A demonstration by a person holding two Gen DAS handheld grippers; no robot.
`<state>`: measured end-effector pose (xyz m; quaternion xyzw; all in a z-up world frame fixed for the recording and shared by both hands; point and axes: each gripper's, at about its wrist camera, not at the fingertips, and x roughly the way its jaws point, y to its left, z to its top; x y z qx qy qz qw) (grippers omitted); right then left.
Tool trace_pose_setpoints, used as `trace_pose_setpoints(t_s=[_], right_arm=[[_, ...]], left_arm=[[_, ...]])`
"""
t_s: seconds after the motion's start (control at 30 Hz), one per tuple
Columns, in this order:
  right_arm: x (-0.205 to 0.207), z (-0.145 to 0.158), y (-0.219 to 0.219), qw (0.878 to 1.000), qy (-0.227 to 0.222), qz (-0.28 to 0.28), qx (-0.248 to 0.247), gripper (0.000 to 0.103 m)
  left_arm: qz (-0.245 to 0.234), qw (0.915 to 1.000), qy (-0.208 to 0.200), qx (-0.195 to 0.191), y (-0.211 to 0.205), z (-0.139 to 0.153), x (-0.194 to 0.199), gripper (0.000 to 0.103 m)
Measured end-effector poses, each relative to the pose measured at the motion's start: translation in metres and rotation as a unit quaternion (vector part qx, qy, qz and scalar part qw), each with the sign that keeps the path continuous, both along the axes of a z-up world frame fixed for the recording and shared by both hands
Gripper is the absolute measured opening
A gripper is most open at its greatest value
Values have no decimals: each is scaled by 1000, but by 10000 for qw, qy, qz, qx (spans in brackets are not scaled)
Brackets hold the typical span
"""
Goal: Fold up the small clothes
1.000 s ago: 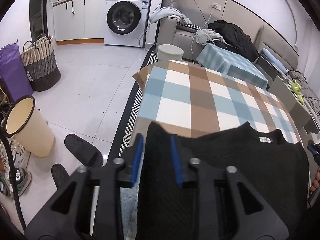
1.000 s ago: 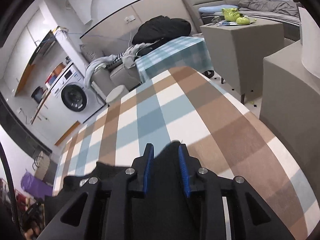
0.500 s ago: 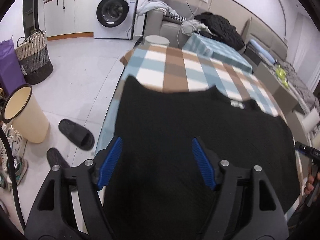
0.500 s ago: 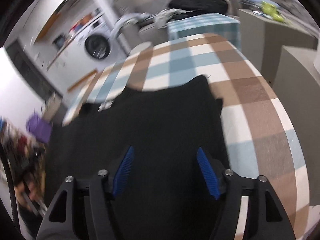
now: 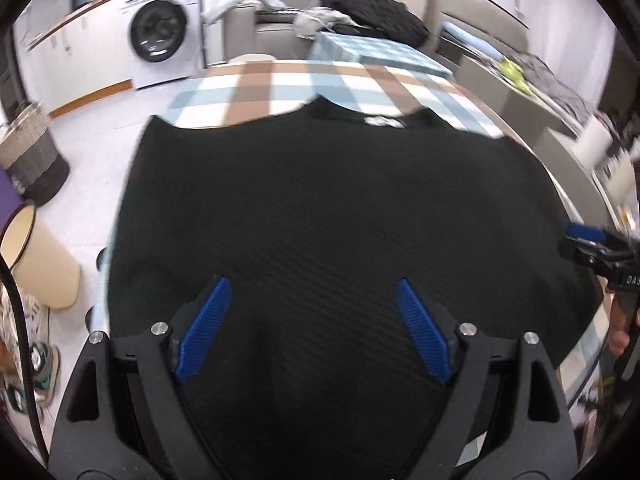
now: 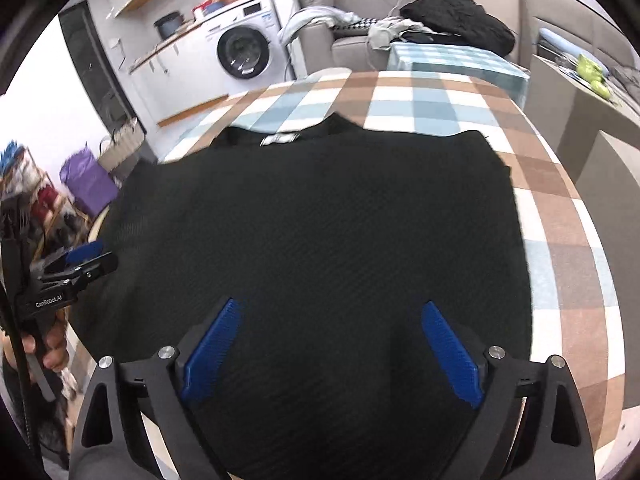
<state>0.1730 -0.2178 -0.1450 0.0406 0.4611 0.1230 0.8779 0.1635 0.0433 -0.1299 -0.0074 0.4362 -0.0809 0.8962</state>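
Observation:
A black knit top point(image 5: 328, 216) lies spread flat on the checked tablecloth point(image 5: 280, 84), its neck label at the far edge; it also shows in the right wrist view point(image 6: 320, 220). My left gripper point(image 5: 314, 300) is open and empty over the garment's near hem. My right gripper point(image 6: 332, 328) is open and empty over the near hem too. Each gripper shows at the edge of the other's view: the right gripper point(image 5: 592, 240) and the left gripper point(image 6: 76, 264).
The checked table point(image 6: 560, 200) runs on beyond the top. A washing machine point(image 5: 160, 36), a sofa with a black heap point(image 5: 372, 8), a cream bin point(image 5: 36, 260) and a wicker basket point(image 5: 28, 160) stand around.
Both grippers have let go of the black top and opened wide. They have drawn back toward its near hem, and the top now lies spread flat on the table.

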Motion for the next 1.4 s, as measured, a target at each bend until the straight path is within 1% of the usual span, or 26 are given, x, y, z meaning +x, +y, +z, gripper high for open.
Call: trace_pose_setpoints(t_s=[0.1, 0.2, 0.27, 0.43, 0.53, 0.63, 0.77, 0.87, 1.0, 1.03, 1.07, 1.17, 1.27, 1.4], right_arm=[[-3, -3, 11, 9997, 2, 167, -175, 95], [-1, -9, 20, 9987, 116, 405, -295, 95], [-1, -12, 24, 9980, 101, 515, -352, 95], [6, -18, 26, 9982, 78, 542, -259, 95], [9, -17, 27, 9982, -21, 516, -294, 95], [9, -14, 30, 9977, -100, 634, -235, 95], [11, -22, 33, 9969, 99, 770, -128, 95], [8, -28, 37, 9968, 136, 733, -282, 94], [-3, -34, 41, 9957, -11, 651, -666, 94], [-8, -34, 38, 9961, -21, 589, -662, 94], [-12, -34, 35, 9966, -15, 545, -621, 94], [-21, -31, 27, 9985, 92, 290, -463, 94], [-28, -27, 27, 9986, 107, 226, -461, 94], [-31, -15, 27, 9996, -21, 268, 15, 94]], left_arm=[[-120, 9999, 89, -51, -10, -4, 1, 84], [-176, 9998, 125, -26, -17, -6, -1, 84], [-180, 9997, 160, 9, -21, -8, 1, 84], [-90, 9995, 277, -82, -19, -13, 1, 84], [4, 9997, 235, -48, -18, -14, 1, 84], [134, 9997, 201, -38, -15, -12, 0, 84], [240, 9994, 222, -82, -9, -12, -3, 84], [136, 9996, 232, -88, -7, -16, -7, 84], [-134, 9993, 286, 199, -8, -26, -15, 84], [-234, 9989, 250, 330, -8, -27, -19, 84], [-309, 9986, 236, 369, -7, -28, -23, 84], [-376, 9987, 244, 256, 1, -27, -33, 84], [-260, 9993, 211, 171, 10, -23, -46, 84], [52, 9999, 151, 54, 25, -15, -66, 84]])
